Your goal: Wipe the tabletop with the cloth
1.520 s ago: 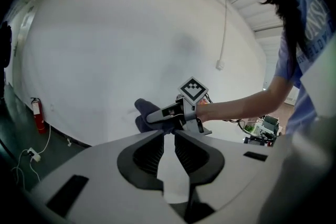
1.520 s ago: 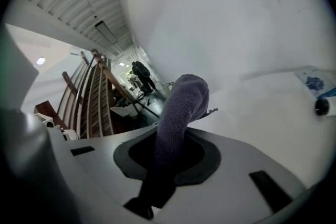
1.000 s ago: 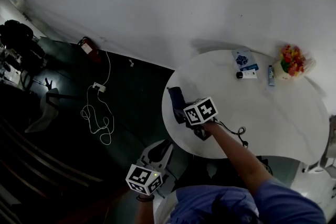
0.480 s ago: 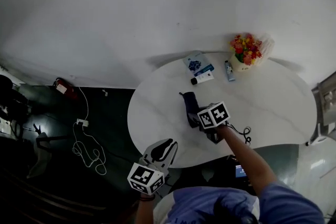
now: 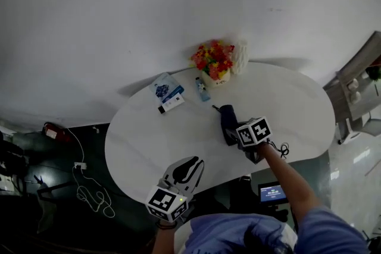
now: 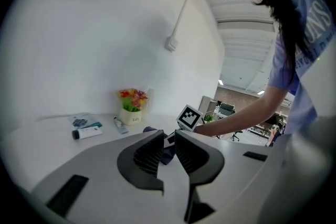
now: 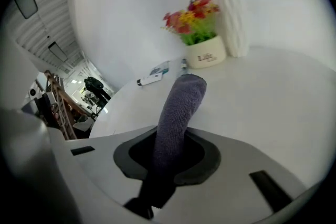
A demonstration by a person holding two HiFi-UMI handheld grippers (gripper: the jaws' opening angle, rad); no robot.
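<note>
A dark grey cloth (image 5: 227,121) lies in a long fold on the white oval table (image 5: 149,146), right of its middle. My right gripper (image 5: 237,135) is shut on the cloth's near end, under its marker cube. In the right gripper view the cloth (image 7: 179,107) runs out from between the jaws of the right gripper (image 7: 168,157) and rests on the tabletop (image 7: 273,107). My left gripper (image 5: 189,165) hovers at the table's near edge, its jaws together with nothing in them. In the left gripper view the left gripper (image 6: 168,150) points at the cloth (image 6: 150,130).
At the table's far edge stand a pot of red and yellow flowers (image 5: 212,62), a small bottle (image 5: 202,90), a blue-and-white booklet (image 5: 165,88) and a white tube (image 5: 171,104). A black cable (image 5: 281,149) trails near my right arm. A lit screen (image 5: 272,192) sits below the table.
The head view has swung, so the table now sits further left. My right gripper has drawn the cloth from the table's left edge toward its right half. The left gripper stays near the front edge.
</note>
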